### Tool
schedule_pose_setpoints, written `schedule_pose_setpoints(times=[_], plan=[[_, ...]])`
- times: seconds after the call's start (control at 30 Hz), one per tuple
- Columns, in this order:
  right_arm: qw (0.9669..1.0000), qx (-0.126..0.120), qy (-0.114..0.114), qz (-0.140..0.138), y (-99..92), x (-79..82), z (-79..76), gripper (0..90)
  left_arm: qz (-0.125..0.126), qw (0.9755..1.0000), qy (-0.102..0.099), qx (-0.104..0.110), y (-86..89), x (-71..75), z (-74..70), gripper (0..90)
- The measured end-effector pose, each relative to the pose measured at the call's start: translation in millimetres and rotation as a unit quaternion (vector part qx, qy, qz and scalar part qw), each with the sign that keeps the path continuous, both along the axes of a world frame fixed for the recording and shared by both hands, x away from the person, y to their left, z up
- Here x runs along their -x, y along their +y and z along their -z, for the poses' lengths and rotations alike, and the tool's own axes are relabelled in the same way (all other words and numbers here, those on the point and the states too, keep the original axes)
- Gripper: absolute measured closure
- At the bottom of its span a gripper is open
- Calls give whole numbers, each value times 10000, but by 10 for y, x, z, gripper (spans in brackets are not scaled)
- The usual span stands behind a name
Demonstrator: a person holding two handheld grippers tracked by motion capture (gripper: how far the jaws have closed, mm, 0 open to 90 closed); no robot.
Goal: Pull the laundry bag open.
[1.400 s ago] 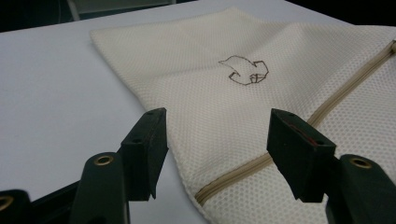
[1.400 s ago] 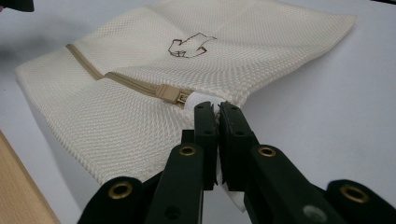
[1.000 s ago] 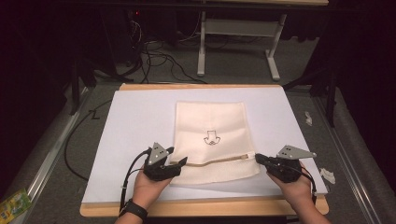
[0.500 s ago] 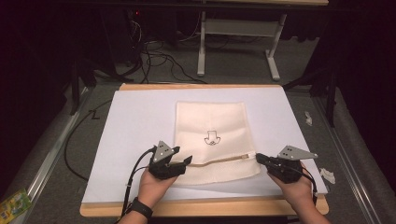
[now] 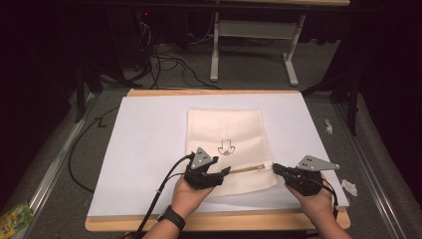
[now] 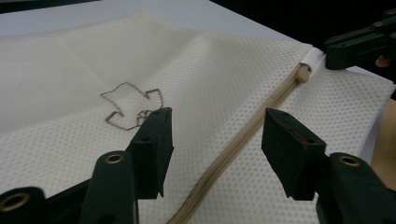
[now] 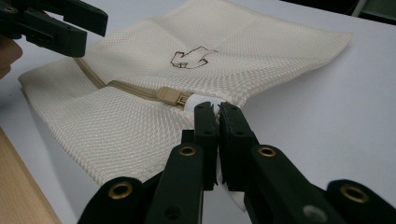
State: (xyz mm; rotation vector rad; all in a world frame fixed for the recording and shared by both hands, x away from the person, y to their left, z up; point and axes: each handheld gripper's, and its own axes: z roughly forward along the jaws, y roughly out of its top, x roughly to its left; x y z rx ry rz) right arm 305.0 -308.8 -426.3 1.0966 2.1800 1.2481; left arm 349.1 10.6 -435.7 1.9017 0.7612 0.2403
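- Holding the white tab (image 7: pixel 205 103) at the right end of the zipper, the right gripper (image 5: pixel 276 170) has its jaws pressed tight together on it, just past the tan slider (image 7: pixel 171 96).
- Left gripper (image 5: pixel 225 172) hangs over the near part of the mesh laundry bag (image 5: pixel 226 130), jaws about half apart and just now closing; the zipper (image 6: pixel 243 136) runs between them, but the pads do not touch it yet.
- Judging by this, the anchoring of the bag's end is done. What remains looks like gripping the cloth or zipper with the left gripper and drawing the slider along the zipper.
- The zipper teeth look closed along the visible length, slider parked at the right end by the tab.
- The bag lies flat on the white sheet (image 5: pixel 144 149) covering the table, near its middle, zipper edge towards the person.
- It is cream honeycomb mesh with a small brown outline figure (image 5: pixel 226 147) stitched at its centre; slight creases rise beyond the figure in the left gripper view.
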Motion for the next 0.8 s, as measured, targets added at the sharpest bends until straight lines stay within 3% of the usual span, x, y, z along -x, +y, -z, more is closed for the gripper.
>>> schedule_pose_setpoints(times=[0.33,0.8], plan=[[10000,36,-20,-57,11,-5,-15,884,500,9987,-30,-69,-451,56,-28,516],[9999,51,-92,-114,25,-6,-22,884,715,9971,228,-74,-811,-36,-25,633]])
